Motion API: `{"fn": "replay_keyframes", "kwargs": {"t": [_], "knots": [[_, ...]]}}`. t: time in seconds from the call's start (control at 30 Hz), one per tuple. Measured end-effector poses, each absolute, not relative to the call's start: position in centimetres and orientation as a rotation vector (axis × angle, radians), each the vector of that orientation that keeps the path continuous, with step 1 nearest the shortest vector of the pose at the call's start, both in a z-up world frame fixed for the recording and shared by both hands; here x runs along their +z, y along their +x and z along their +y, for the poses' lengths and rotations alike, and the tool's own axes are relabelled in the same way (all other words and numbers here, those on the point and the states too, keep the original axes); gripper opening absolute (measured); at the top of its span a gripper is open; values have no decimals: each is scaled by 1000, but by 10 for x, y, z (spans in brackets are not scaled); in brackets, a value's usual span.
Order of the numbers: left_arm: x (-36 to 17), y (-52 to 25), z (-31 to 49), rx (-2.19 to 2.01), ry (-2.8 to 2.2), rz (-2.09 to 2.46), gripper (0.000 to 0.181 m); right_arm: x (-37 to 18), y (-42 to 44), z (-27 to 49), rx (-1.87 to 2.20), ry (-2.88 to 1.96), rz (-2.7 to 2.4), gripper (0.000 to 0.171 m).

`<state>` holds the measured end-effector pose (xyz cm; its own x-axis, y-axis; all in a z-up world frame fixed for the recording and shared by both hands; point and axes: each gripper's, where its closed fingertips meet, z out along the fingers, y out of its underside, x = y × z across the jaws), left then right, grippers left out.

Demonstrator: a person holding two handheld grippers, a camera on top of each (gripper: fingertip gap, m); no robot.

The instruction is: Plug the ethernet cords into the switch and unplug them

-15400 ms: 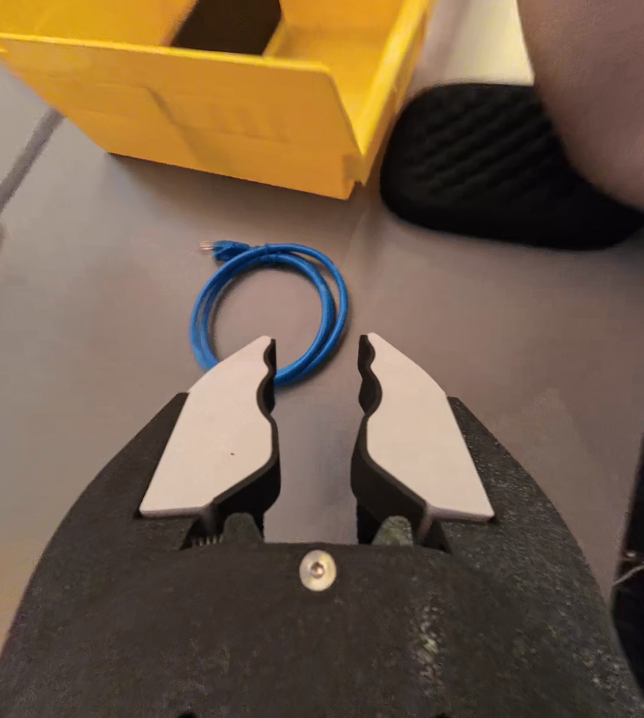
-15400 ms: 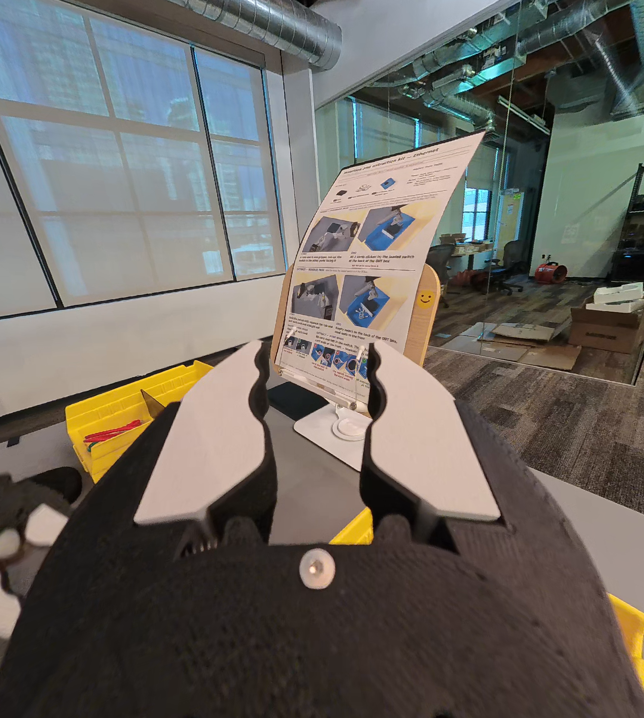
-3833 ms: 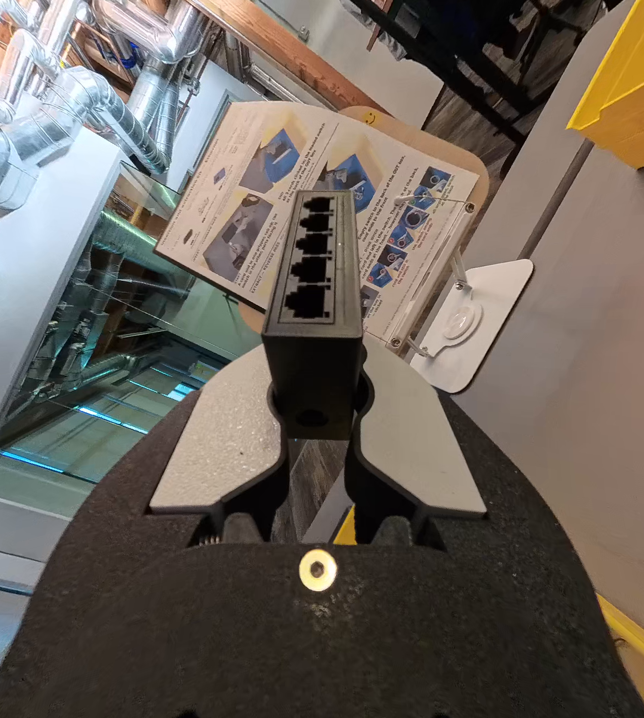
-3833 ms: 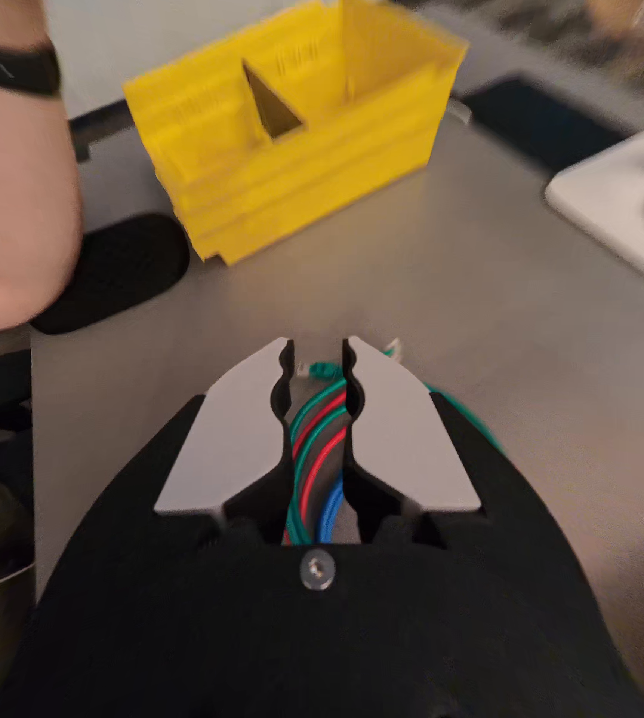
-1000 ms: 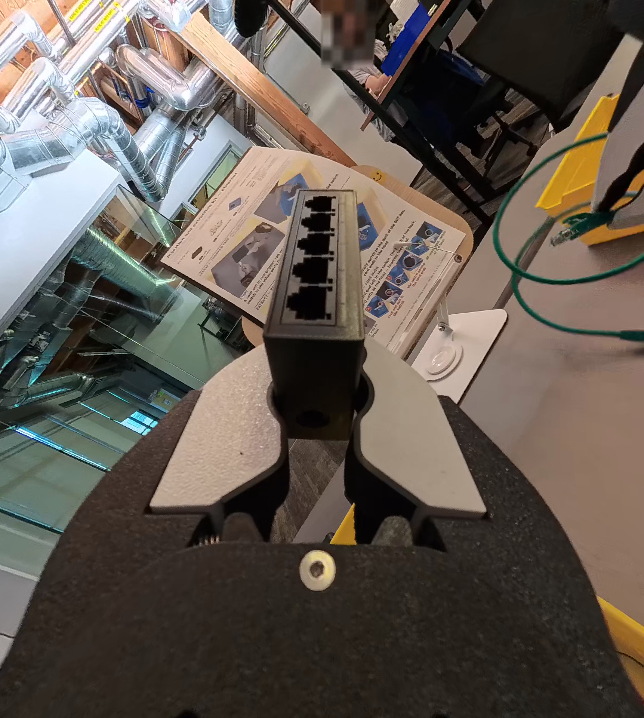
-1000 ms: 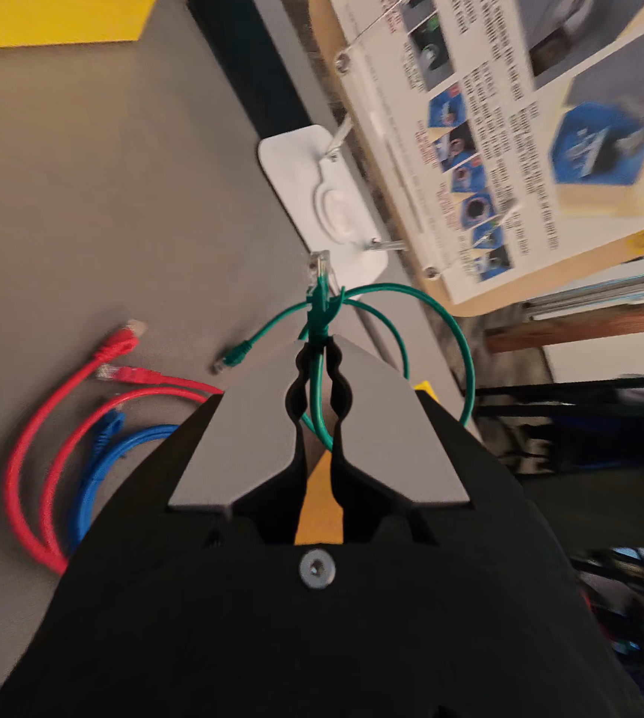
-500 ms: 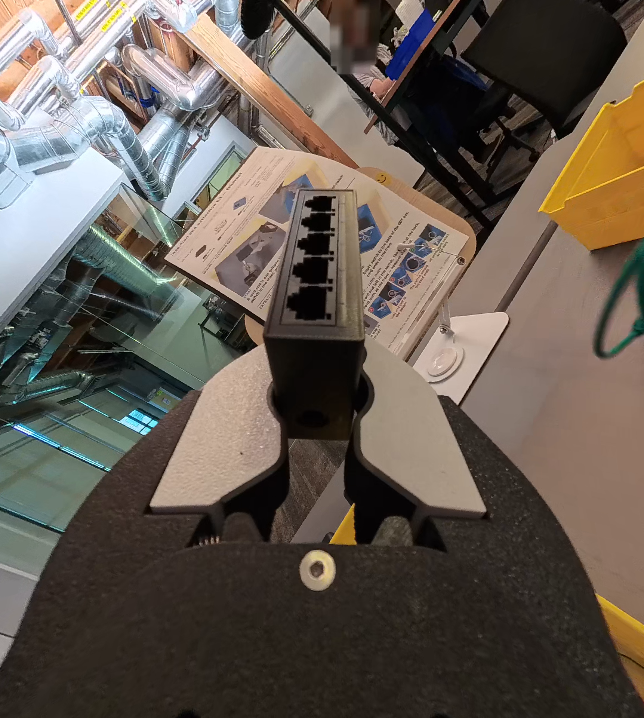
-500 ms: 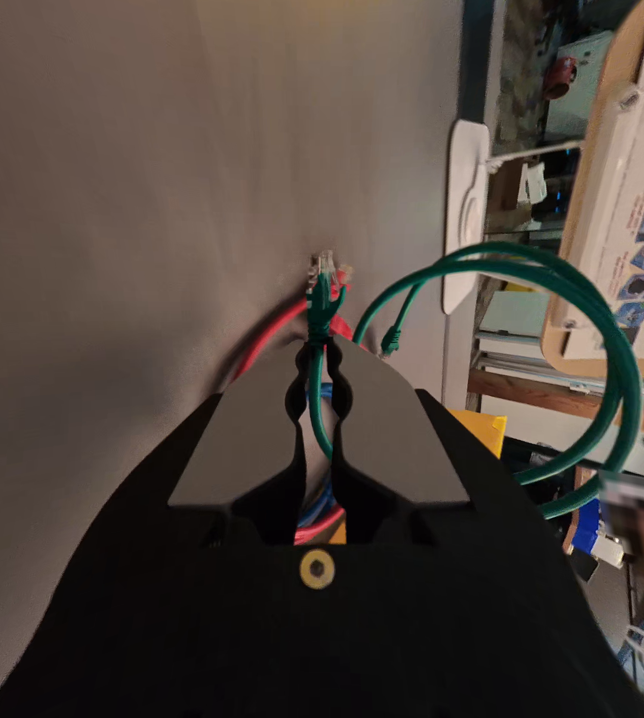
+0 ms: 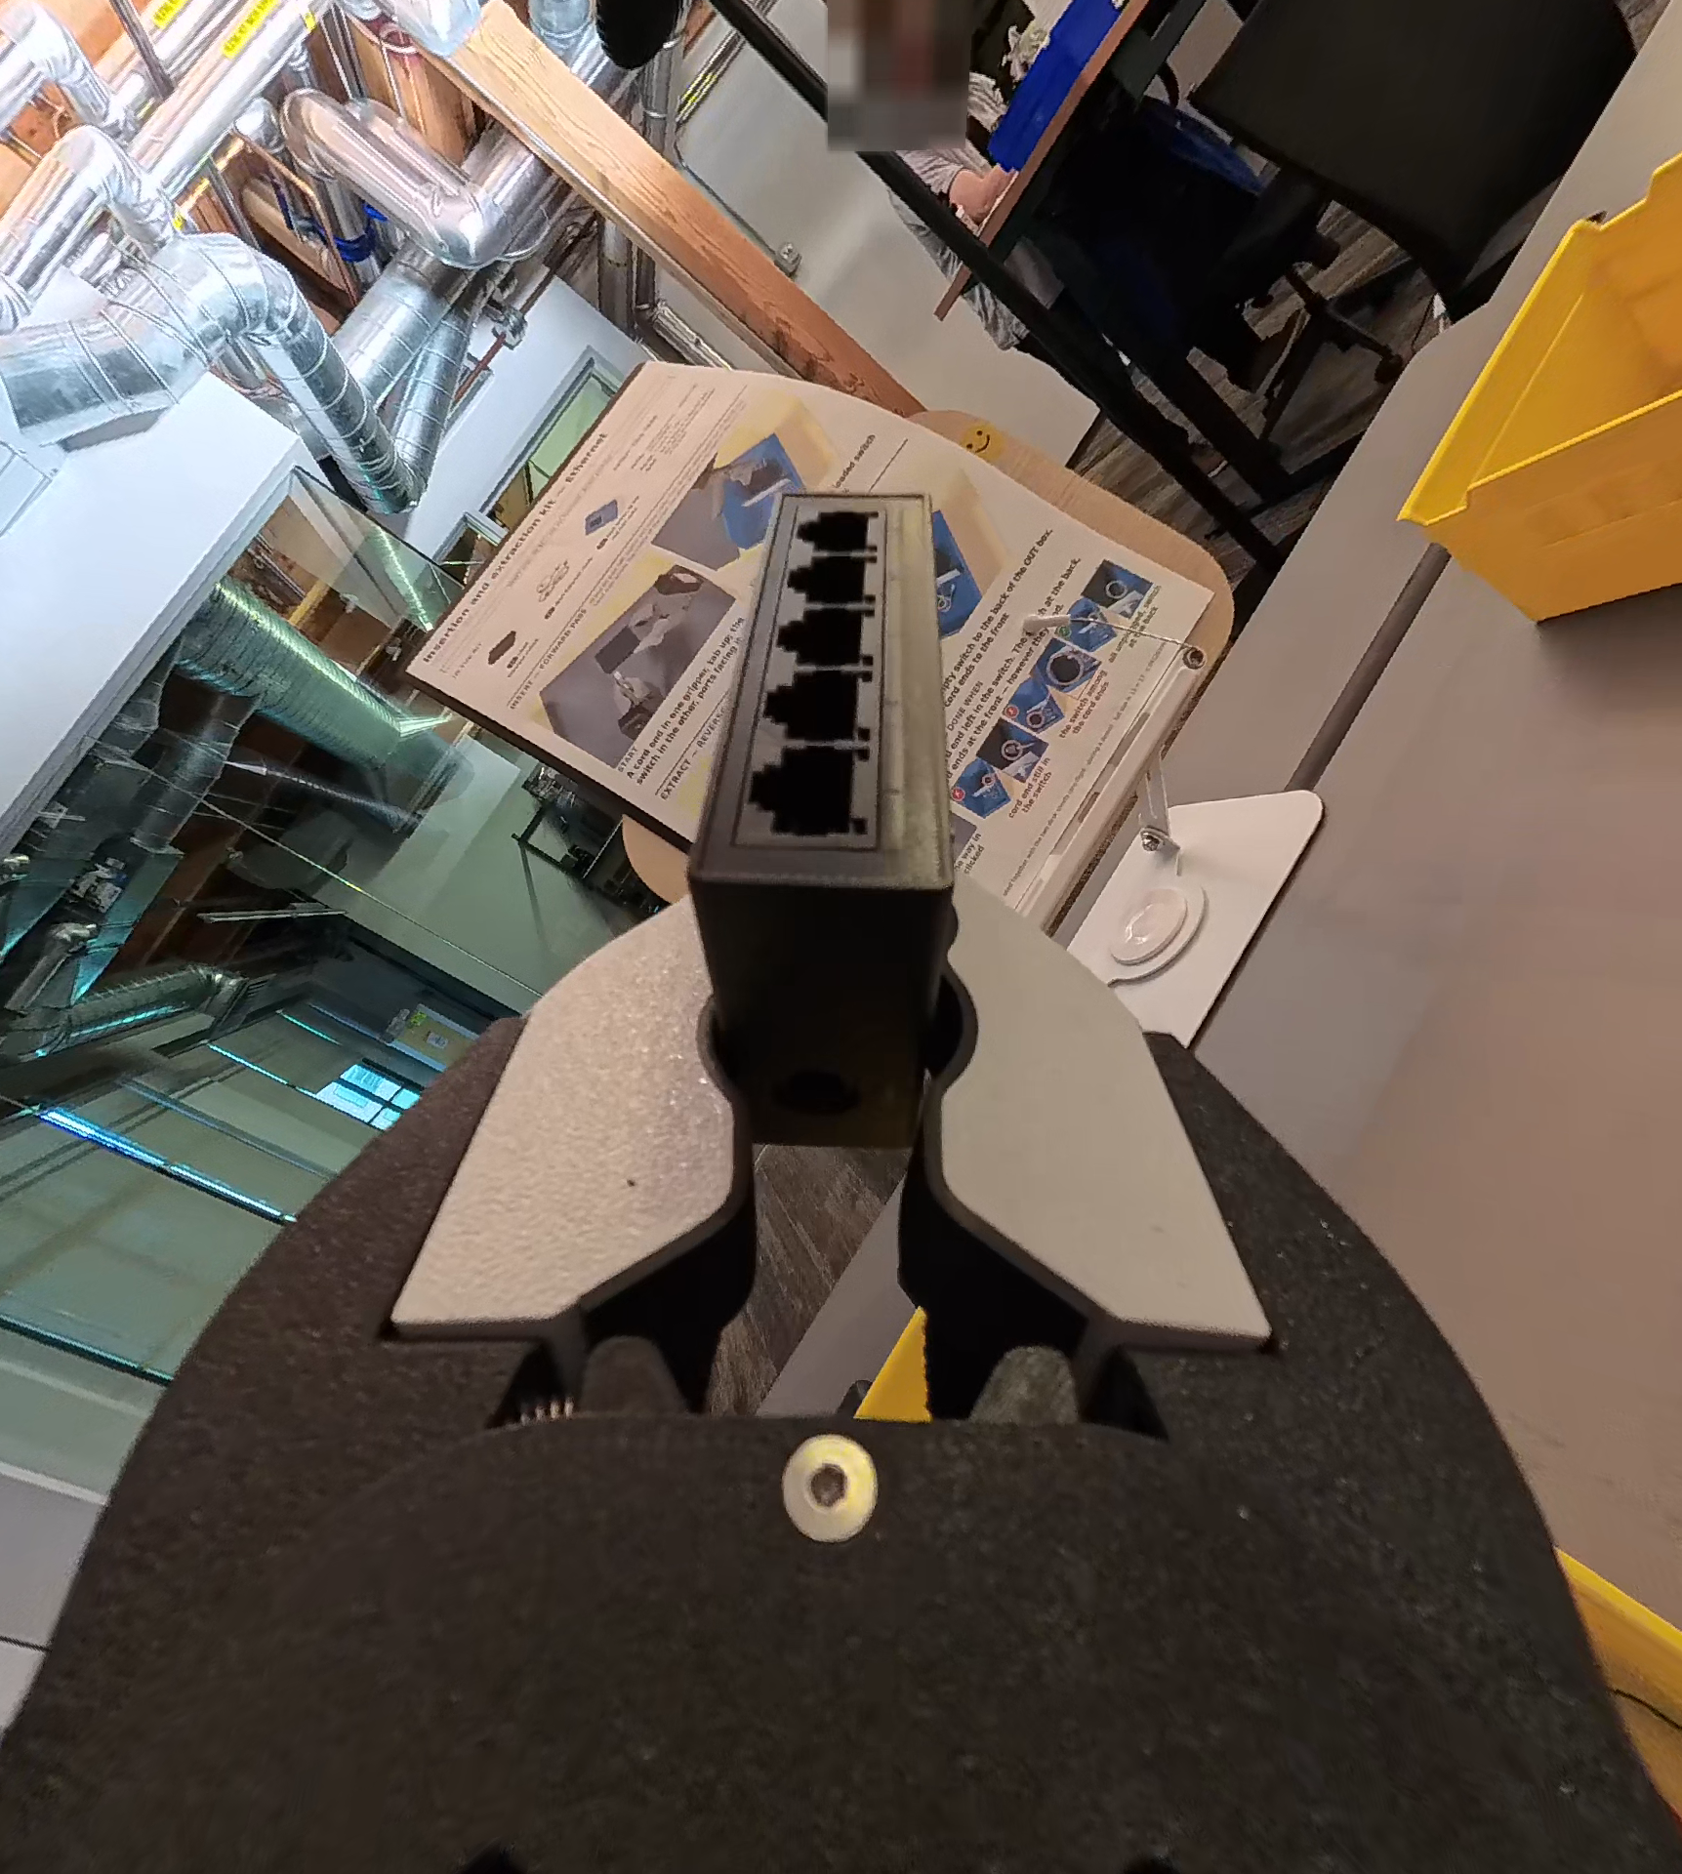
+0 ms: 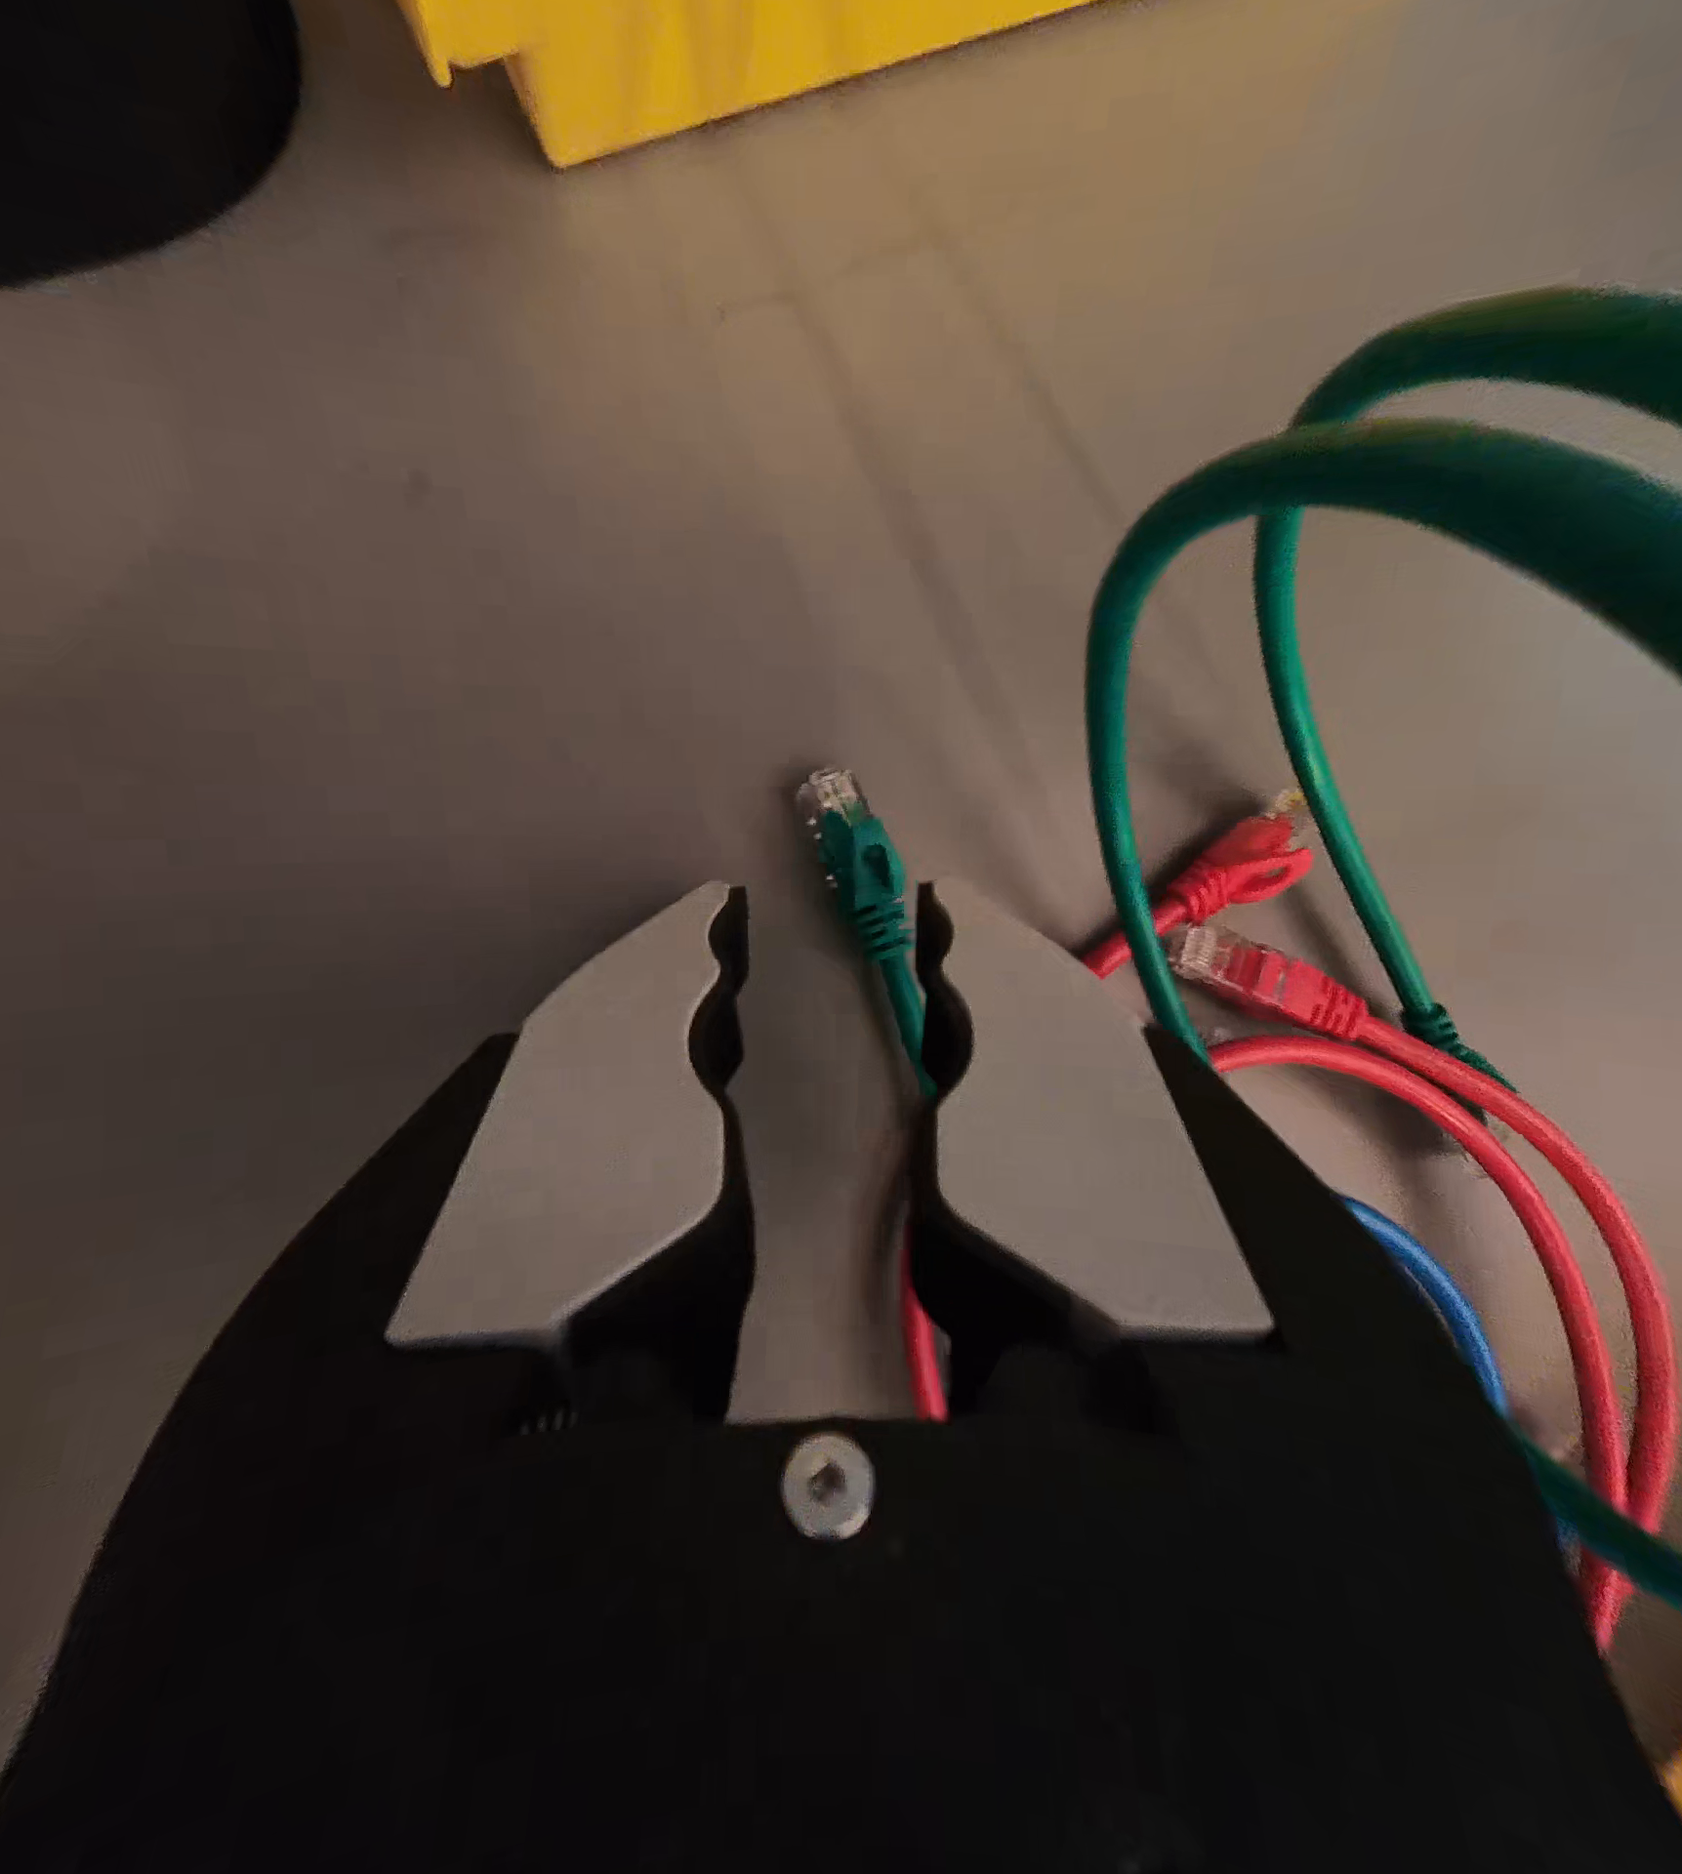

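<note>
My left gripper (image 9: 831, 999) is shut on a black ethernet switch (image 9: 831, 730) and holds it in the air above the table edge, with its row of empty ports facing up. My right gripper (image 10: 831, 892) is open just above the grey table (image 10: 410, 710). The green cord's plug (image 10: 852, 847) lies between its fingertips, close to the right finger and no longer clamped. The green cord (image 10: 1425, 477) loops up at the right. A red cord (image 10: 1526, 1146) with both plugs and a blue cord (image 10: 1435, 1288) lie at the right.
A yellow bin (image 9: 1628, 426) stands at the far right of the table and shows at the top of the right wrist view (image 10: 765, 61). An instruction sheet on a stand (image 9: 816, 629) with a white base (image 9: 1191, 892) stands at the table's edge. Another yellow bin (image 9: 1678, 1704) is near right. Some 30 cm of space lies between my two pairs of fingers.
My right gripper swung down to the table with the green cord and opened, letting go of the plug. My left gripper kept still with the switch.
</note>
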<state>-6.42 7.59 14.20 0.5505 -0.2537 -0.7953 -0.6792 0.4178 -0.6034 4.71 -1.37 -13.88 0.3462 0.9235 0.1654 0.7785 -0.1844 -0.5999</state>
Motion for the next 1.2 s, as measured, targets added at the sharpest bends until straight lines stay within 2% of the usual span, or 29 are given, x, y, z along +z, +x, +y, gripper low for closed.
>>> {"fn": "replay_keyframes", "kwargs": {"t": [0.2, 0.37, 0.67, 0.77, 0.97, 1.07, 1.2], "knots": [[142, -61, 75, 327, -1143, 1004, 29, -155, 52, -8, 382, -2028, -1564, 31], [138, -60, 77, 335, -1154, 1018, 29, -156, 48, -9, 506, -2022, -1566, 19], [135, -56, 79, 337, -1160, 1033, 29, -156, 47, -15, 602, -1929, -1671, 31], [133, -55, 80, 341, -1164, 1041, 29, -157, 48, -15, 636, -1937, -1664, 15], [131, -53, 82, 353, -1161, 1048, 29, -155, 47, -14, 570, -1841, -1726, 15], [131, -51, 81, 346, -1151, 1050, 29, -134, 41, -11, 539, -1723, -1676, 14], [128, -47, 84, 374, -1138, 1062, 29, -76, 37, 3, 428, -1554, -1564, 14]]}}
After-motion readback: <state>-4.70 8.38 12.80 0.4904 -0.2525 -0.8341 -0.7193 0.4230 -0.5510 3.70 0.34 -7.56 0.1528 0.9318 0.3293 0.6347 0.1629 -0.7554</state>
